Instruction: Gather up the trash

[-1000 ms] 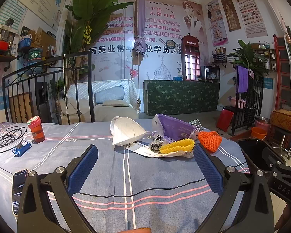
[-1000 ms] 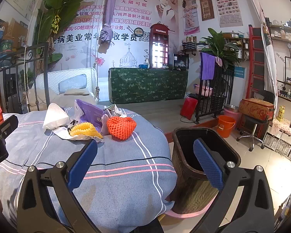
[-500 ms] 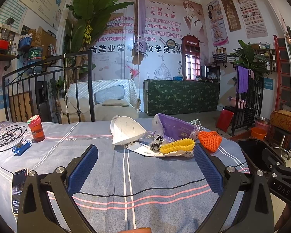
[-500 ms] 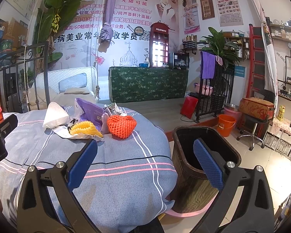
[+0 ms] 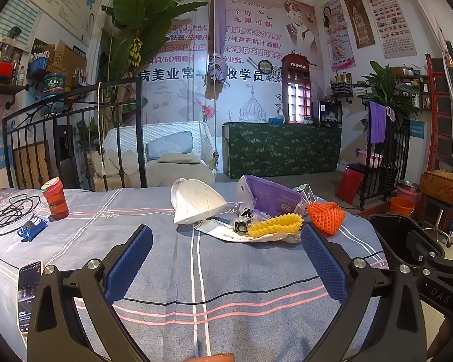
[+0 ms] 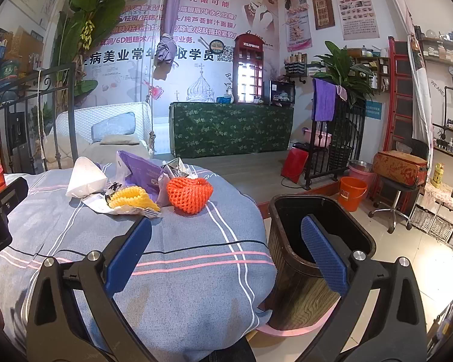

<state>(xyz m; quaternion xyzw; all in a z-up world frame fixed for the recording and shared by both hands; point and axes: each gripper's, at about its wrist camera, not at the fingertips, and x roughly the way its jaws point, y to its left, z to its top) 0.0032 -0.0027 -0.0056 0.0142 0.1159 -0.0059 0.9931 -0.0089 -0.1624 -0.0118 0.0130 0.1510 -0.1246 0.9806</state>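
Trash lies in a heap at the far edge of the striped bedsheet (image 5: 226, 271): a white mask (image 5: 196, 202), a purple pouch (image 5: 271, 196), a yellow foam net (image 5: 274, 224) on a paper slip, and an orange foam net (image 5: 326, 214). The same heap shows in the right wrist view, with the orange net (image 6: 190, 193) nearest. A dark bin (image 6: 314, 241) stands on the floor beside the bed. My left gripper (image 5: 226, 256) is open and empty, short of the heap. My right gripper (image 6: 226, 247) is open and empty, over the bed's edge and the bin.
A red cup (image 5: 55, 199), a black cable (image 5: 9, 211), a blue packet (image 5: 31, 227) and a phone (image 5: 28, 295) lie on the bed's left. A black iron bed frame (image 5: 75, 138) stands behind. An orange bucket (image 6: 351, 193) and a stool (image 6: 392, 199) are on the floor right.
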